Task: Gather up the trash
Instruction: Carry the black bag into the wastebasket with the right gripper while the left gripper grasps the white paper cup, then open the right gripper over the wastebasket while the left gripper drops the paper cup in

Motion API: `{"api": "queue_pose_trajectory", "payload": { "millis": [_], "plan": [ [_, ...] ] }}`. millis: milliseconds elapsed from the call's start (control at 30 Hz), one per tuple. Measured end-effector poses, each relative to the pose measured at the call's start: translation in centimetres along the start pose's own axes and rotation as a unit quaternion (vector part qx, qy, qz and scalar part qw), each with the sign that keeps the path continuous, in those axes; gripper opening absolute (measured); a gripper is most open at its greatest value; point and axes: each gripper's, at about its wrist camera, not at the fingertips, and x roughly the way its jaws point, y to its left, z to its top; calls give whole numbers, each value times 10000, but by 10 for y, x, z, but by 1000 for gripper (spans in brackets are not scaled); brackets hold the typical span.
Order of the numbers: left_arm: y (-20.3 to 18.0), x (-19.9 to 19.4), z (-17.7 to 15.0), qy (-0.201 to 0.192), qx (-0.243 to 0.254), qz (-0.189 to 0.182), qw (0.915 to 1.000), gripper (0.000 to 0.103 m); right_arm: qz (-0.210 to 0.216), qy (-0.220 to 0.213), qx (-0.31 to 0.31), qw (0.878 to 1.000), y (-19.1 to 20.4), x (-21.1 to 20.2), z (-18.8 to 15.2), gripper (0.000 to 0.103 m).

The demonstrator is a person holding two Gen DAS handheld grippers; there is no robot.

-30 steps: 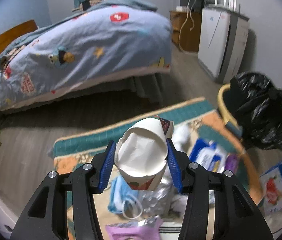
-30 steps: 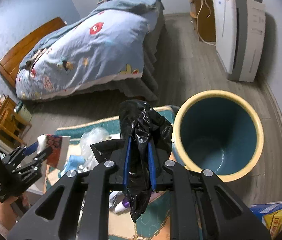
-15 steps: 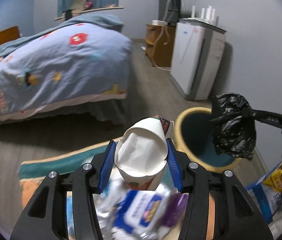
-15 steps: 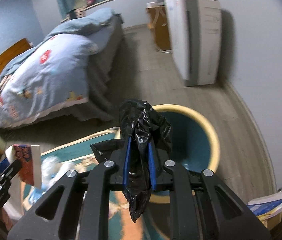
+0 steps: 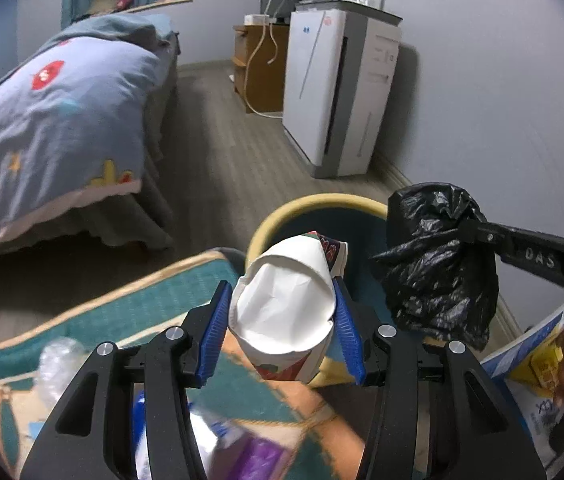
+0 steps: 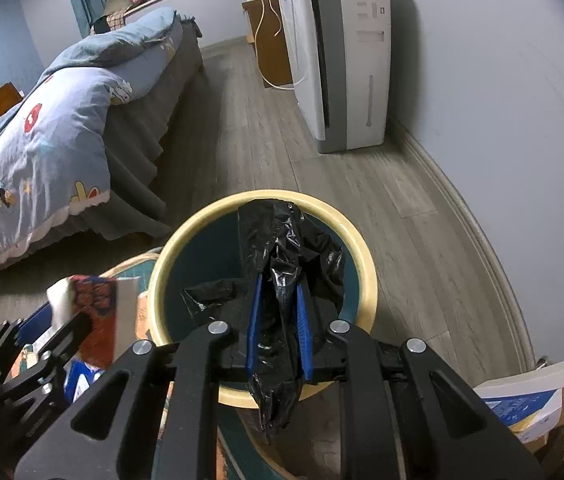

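My left gripper (image 5: pixel 282 320) is shut on a crushed white paper cup (image 5: pixel 285 308) with a red print, held just before the yellow rim of the blue trash bin (image 5: pixel 321 202). The cup also shows in the right wrist view (image 6: pixel 94 312). My right gripper (image 6: pixel 278 320) is shut on a crumpled black plastic bag (image 6: pixel 282 264), held over the open bin (image 6: pixel 361 256). The bag also shows in the left wrist view (image 5: pixel 437 256).
A teal and orange rug (image 5: pixel 130 312) carries loose trash: a clear plastic bottle (image 5: pixel 58 364) and a purple wrapper (image 5: pixel 258 456). A bed (image 5: pixel 50 120) stands left, a white air purifier (image 5: pixel 337 92) by the wall, a blue-and-white carton (image 5: pixel 533 384) at right.
Both grippers have swung right toward the bin. The cup now hangs at the bin's rim and the black bag sits over the bin's mouth. Both grips are unchanged.
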Motion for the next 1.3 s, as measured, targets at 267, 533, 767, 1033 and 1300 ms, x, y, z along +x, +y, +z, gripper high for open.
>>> {"api": "queue_pose_trajectory", "payload": {
  "millis": [267, 533, 767, 1033, 1300],
  "plan": [
    [-4, 33, 1, 138, -296, -121, 9994, 51, 69, 157, 171, 9997, -15, 15, -4, 16],
    [-9, 43, -2, 139, -339, -126, 9992, 51, 178, 7, 30, 9998, -8, 17, -3, 26],
    [-6, 37, -3, 75, -303, -42, 9995, 68, 101, -136, 63, 9998, -8, 13, -1, 75],
    [10, 7, -6, -107, -238, 248, 9994, 93, 319, -187, 341, 9987, -1, 6, 2, 98],
    [44, -33, -17, -174, -283, 764, 9965, 96, 531, -70, 117, 9985, 38, 3, -1, 98]
  ]
}}
